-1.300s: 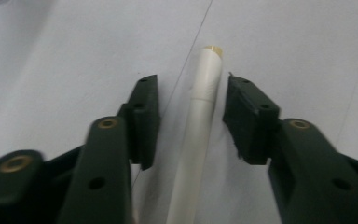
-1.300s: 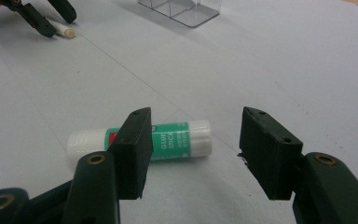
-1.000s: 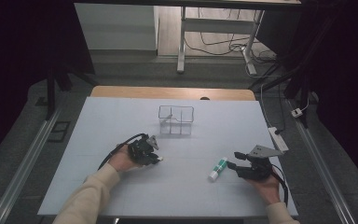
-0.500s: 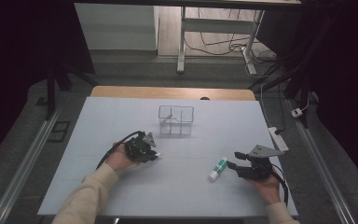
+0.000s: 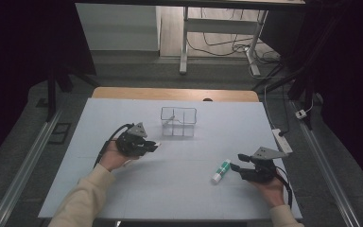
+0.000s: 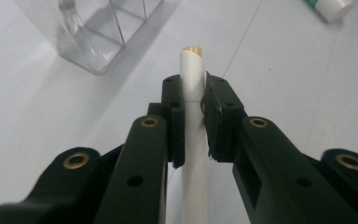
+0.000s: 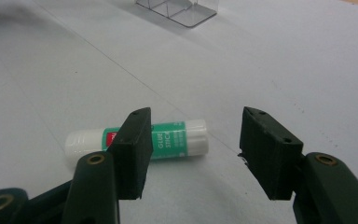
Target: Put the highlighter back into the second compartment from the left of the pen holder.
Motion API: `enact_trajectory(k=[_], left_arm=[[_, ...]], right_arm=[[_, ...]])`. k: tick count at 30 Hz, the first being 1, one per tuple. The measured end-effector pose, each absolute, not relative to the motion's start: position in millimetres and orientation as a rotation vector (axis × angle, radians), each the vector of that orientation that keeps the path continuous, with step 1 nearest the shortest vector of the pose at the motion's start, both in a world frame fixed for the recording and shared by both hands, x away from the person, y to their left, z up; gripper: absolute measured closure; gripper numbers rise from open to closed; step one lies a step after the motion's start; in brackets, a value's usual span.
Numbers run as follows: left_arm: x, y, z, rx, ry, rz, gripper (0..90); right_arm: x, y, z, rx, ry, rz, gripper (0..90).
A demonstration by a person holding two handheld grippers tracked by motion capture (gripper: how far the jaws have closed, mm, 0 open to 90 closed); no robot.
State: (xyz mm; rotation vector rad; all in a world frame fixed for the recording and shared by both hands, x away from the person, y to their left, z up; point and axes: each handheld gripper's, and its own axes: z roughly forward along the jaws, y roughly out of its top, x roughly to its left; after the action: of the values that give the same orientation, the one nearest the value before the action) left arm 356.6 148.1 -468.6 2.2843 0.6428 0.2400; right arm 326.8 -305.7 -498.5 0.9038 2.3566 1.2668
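My left gripper (image 5: 152, 146) is held a little above the white table left of centre, shut on a white paper-wrapped stick (image 6: 192, 70) with a wooden tip. The stick runs lengthwise between the jaws of the left gripper (image 6: 193, 91) and pokes out past them. Ahead of it stands a clear divided box (image 5: 178, 121) (image 6: 93, 37). A green and white glue stick (image 5: 220, 170) (image 7: 179, 135) lies flat at the front right. My right gripper (image 5: 235, 167) (image 7: 196, 123) rests just right of it, open, with its jaws short of the glue stick.
Something thin and pale leans inside the clear box. A white power strip (image 5: 282, 140) lies along the table's right edge. A wooden strip (image 5: 170, 93) runs along the far edge. White table surface (image 5: 170, 198) spreads between my two hands.
My left gripper has lifted off the table and drifted slightly back, carrying the wrapped stick. The right gripper and the glue stick have kept still.
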Motion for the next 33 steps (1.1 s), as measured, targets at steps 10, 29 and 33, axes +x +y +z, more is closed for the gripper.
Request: enact_trajectory(k=[10,29,33], left_arm=[[351,156,-455,2.193,0.651,0.294,78.5],[344,167,-439,2.109,0.653,0.363,78.5],[344,169,-438,2.093,0.659,0.362,78.4]], right_arm=[[327,-306,-499,0.907,2.355,1.264,43.1],[327,-308,-498,0.916,2.347,1.273,42.8],[328,-309,-498,0.917,2.351,1.263,42.8]])
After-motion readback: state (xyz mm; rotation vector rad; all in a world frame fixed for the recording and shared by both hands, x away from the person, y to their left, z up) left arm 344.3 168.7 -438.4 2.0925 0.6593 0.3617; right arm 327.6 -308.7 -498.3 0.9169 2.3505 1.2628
